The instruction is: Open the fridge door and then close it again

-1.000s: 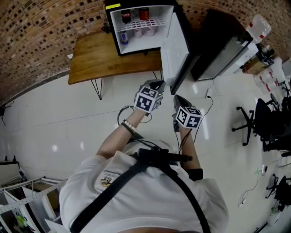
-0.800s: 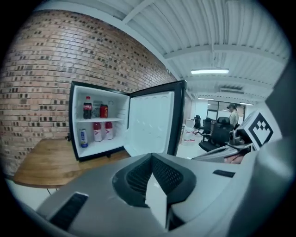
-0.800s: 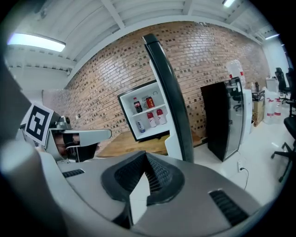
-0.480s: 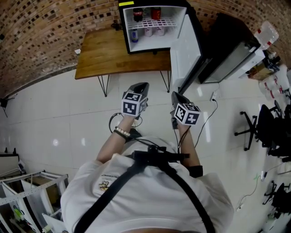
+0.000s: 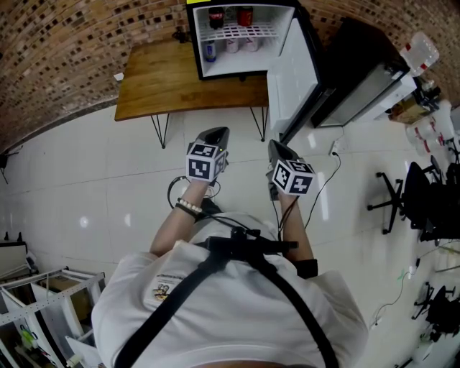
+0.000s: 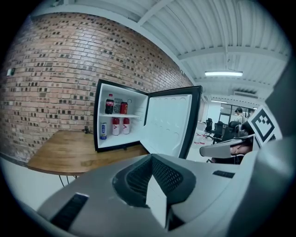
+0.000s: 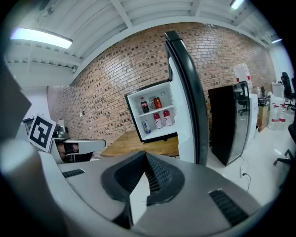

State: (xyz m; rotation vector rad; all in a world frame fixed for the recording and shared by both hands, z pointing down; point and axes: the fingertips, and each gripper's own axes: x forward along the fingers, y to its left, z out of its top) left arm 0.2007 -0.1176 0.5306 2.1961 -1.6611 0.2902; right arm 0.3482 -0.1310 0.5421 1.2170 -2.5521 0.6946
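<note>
Brick wall (image 5: 57, 43) behind wooden table (image 5: 165, 79), small fridge (image 5: 241, 63) on its right end, door (image 5: 293, 79) swung wide open, my left gripper (image 5: 218, 134) and right gripper (image 5: 277, 147) well short of it, both closed on nothing, drinks (image 5: 228, 18) inside.

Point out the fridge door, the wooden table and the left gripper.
fridge door (image 5: 291, 79), head view, on its white inner face.
wooden table (image 5: 165, 79), head view, on the bare top.
left gripper (image 5: 218, 134), head view, midway between its fingertips.

Small black fridge (image 5: 241, 39) on wooden table, white-lined door (image 5: 291, 75) wide open
</note>
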